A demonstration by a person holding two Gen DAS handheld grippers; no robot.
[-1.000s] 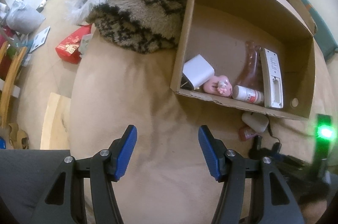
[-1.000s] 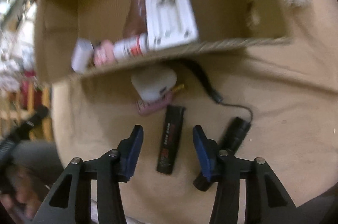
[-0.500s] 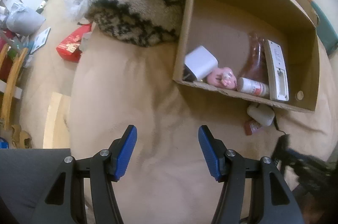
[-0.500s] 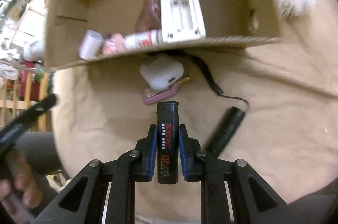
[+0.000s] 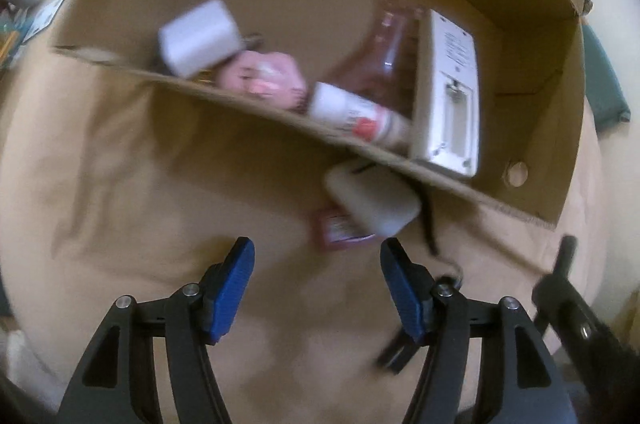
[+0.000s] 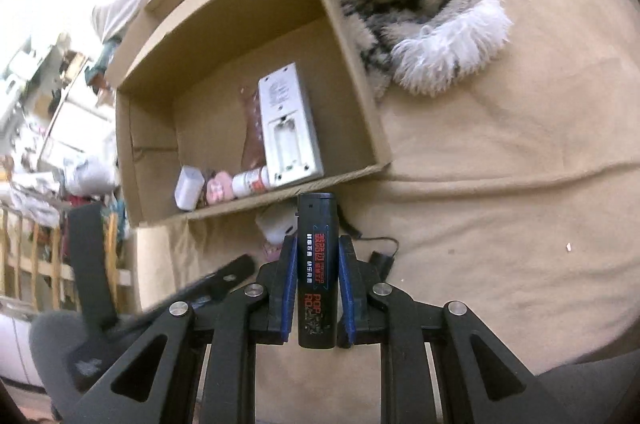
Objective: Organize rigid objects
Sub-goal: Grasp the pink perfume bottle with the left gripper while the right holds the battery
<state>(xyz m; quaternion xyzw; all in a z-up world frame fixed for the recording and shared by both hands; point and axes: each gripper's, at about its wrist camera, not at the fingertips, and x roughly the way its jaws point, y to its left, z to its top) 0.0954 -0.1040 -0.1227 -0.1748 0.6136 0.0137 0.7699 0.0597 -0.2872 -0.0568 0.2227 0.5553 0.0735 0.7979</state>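
black lighter [image 6: 316, 266], seemingly clamped, right tool [image 6: 317, 266]

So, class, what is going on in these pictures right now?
A person is tidying small items into an open cardboard box on a tan cloth. The right gripper is shut on a black stick-shaped lighter with red lettering, held just short of the box. The left gripper hangs open near a white rounded case.
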